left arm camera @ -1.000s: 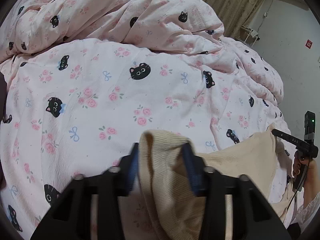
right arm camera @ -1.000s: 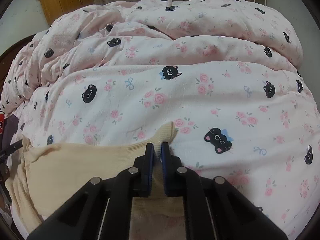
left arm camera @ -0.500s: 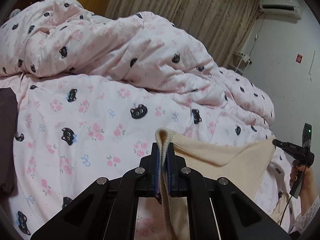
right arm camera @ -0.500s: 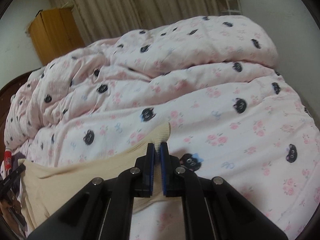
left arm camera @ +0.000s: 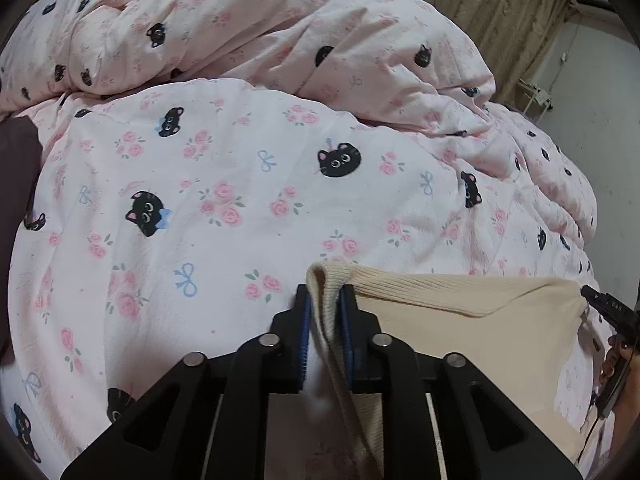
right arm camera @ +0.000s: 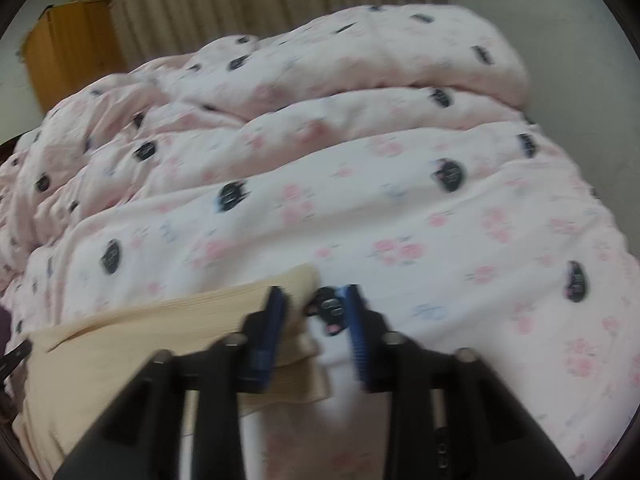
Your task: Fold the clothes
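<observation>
1. Left gripper (left arm camera: 325,312) is clamped on a bunched corner of the cream ribbed knit garment (left arm camera: 472,332); right gripper (right arm camera: 314,320) stands with its jaws apart, nothing between them, that view blurred.
2. Pink duvet (left arm camera: 240,184), printed with black cat faces and roses, covers the bed.
3. The garment lies spread on the duvet's near edge between the two grippers.
4. A hand (left arm camera: 614,364) holds the right gripper's handle at the garment's far corner.
</observation>
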The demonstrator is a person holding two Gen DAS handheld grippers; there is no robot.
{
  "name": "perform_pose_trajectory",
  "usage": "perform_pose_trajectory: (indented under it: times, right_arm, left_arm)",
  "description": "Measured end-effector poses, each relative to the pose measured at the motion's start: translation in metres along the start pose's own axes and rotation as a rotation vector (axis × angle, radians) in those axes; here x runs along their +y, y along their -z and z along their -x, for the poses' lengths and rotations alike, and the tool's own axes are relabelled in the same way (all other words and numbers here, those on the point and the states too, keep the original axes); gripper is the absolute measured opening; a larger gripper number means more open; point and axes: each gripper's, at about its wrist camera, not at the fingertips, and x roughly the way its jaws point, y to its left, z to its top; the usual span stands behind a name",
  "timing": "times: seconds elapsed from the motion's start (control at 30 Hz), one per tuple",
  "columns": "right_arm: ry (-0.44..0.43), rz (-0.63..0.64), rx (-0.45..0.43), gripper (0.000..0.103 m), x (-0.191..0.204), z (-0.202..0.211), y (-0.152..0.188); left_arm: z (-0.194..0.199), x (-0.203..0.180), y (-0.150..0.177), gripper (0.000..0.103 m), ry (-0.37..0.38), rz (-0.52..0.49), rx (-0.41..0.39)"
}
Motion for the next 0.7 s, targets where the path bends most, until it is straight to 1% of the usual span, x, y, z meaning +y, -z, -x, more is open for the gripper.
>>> perform_pose_trajectory:
  times: [0.03,0.07,0.1,0.17,0.23,0.3,0.37,0.47,0.6,0.63,0.67,0.7]
  right_arm:
    - [0.03,-0.014,-0.023,0.052,-0.004,0.005,-0.002]
    - [0.036,-0.028,-0.043,0.052,-0.01,0.01,-0.004]
    - [0.029,-0.038,-0.045,0.052,-0.014,0.014,-0.006]
    - [-0.006,-0.059,-0.023,0.052,-0.024,0.02,-0.009]
    - [-0.099,-0.066,0.02,0.052,-0.03,0.024,-0.01]
    - [-0.181,-0.02,0.082,0.052,-0.028,0.026,-0.011]
    - [-0.225,0.098,0.128,0.052,-0.017,0.03,-0.005]
    - [-0.225,0.279,0.174,0.05,-0.002,0.031,0.01]
    - [-0.229,0.302,0.2,0.049,0.002,0.02,0.015]
    - [-0.23,0.307,0.207,0.047,0.003,0.017,0.016]
    - [-0.231,0.313,0.214,0.038,0.004,0.014,0.018]
    - [-0.232,0.319,0.22,0.033,0.005,0.011,0.019]
  left_arm:
    - [0.003,0.002,0.0,0.024,-0.005,0.01,-0.01]
    - [0.006,0.004,-0.001,0.028,-0.007,0.023,-0.023]
    - [0.009,0.006,-0.002,0.035,-0.004,0.036,-0.034]
    - [0.014,0.011,-0.004,0.037,0.015,0.061,-0.043]
    - [0.018,0.013,-0.006,0.037,0.026,0.072,-0.041]
    - [0.024,0.013,-0.006,0.037,0.014,0.067,-0.044]
    - [0.029,0.015,-0.007,0.037,0.0,0.064,-0.049]
    - [0.034,0.019,-0.007,0.037,0.006,0.085,-0.048]
    - [0.034,0.023,-0.005,0.037,0.011,0.107,-0.041]
    - [0.034,0.023,-0.004,0.037,0.009,0.107,-0.038]
    - [0.033,0.022,-0.004,0.037,0.007,0.107,-0.036]
    - [0.033,0.022,-0.003,0.037,0.006,0.105,-0.033]
